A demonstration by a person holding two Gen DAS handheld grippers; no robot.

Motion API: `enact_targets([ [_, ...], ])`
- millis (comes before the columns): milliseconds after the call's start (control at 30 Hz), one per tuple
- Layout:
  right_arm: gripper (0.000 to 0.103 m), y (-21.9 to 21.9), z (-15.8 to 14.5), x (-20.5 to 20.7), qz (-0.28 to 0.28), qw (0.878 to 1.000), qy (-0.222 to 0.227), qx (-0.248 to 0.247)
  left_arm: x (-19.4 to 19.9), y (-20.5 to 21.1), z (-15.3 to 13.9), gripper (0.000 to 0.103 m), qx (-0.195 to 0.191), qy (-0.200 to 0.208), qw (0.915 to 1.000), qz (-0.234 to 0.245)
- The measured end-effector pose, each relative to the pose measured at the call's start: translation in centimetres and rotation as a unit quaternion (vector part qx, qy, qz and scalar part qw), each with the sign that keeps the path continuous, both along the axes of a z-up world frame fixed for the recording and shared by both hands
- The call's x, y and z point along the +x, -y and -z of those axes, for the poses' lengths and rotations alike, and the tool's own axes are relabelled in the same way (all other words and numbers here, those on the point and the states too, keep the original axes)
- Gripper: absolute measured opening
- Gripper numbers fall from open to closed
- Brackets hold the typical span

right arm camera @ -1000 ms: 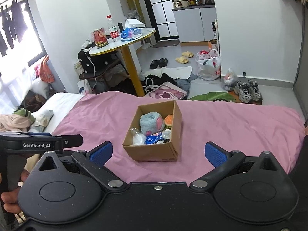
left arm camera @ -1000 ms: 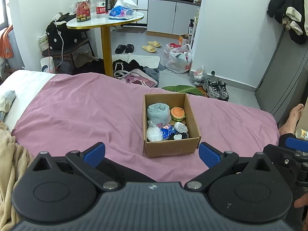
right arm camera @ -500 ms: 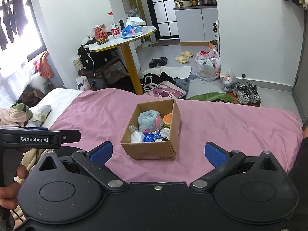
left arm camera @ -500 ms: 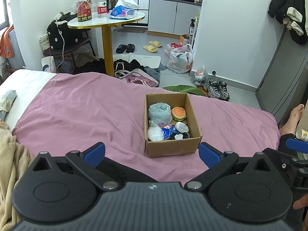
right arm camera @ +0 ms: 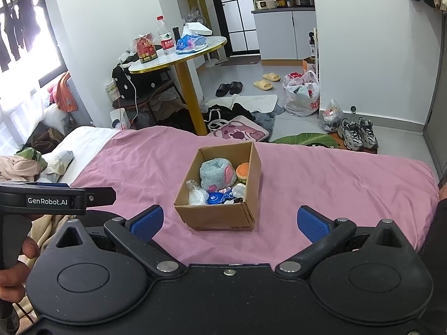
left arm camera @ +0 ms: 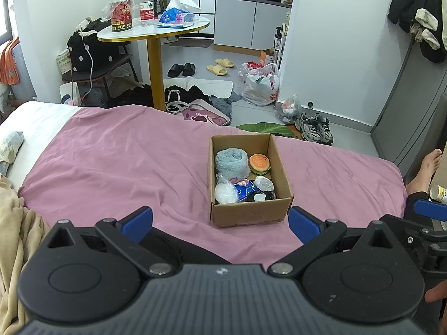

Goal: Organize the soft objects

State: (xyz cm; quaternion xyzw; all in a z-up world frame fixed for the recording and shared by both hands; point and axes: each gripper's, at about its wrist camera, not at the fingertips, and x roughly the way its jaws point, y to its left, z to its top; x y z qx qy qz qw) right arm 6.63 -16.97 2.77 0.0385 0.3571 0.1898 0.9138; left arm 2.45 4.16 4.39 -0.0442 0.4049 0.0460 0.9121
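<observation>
A cardboard box [left arm camera: 248, 216] [right arm camera: 220, 217] stands on the pink bedspread [left arm camera: 111, 162] [right arm camera: 335, 178]. Inside lie a grey-blue plush toy [left arm camera: 232, 162] [right arm camera: 216, 174], a burger toy [left arm camera: 259, 163] [right arm camera: 242, 170], a clear plastic bag [left arm camera: 225, 192] [right arm camera: 195, 194], a blue packet [left arm camera: 245, 191] [right arm camera: 216, 197] and small white and black items. My left gripper [left arm camera: 220, 222] is open, a little short of the box's near wall, nothing between its fingers. My right gripper [right arm camera: 229, 220] is open too, empty, with the box's near wall seen between its fingers.
Beyond the bed stand a round table [left arm camera: 153, 28] with bottles, shoes, bags and slippers on the floor. A beige blanket [left arm camera: 14, 223] lies at the left. A bare foot [left arm camera: 427, 167] rests at the bed's right edge. The left device [right arm camera: 56, 198] and a hand [right arm camera: 11, 276] show left.
Both views shift slightly: the box sits a touch lower and more to the right in the left view, lower and more central in the right view. Both grippers stay open.
</observation>
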Motion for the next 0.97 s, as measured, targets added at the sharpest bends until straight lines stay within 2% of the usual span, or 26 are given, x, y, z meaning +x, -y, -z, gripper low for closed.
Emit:
enact_targets([
  [967,0.103,-0.16,-0.27,0.07,0.000,1.000,0.013,-0.002,-0.36,0.40,-0.38,0.103,0.018,0.015,0.9997,0.012],
])
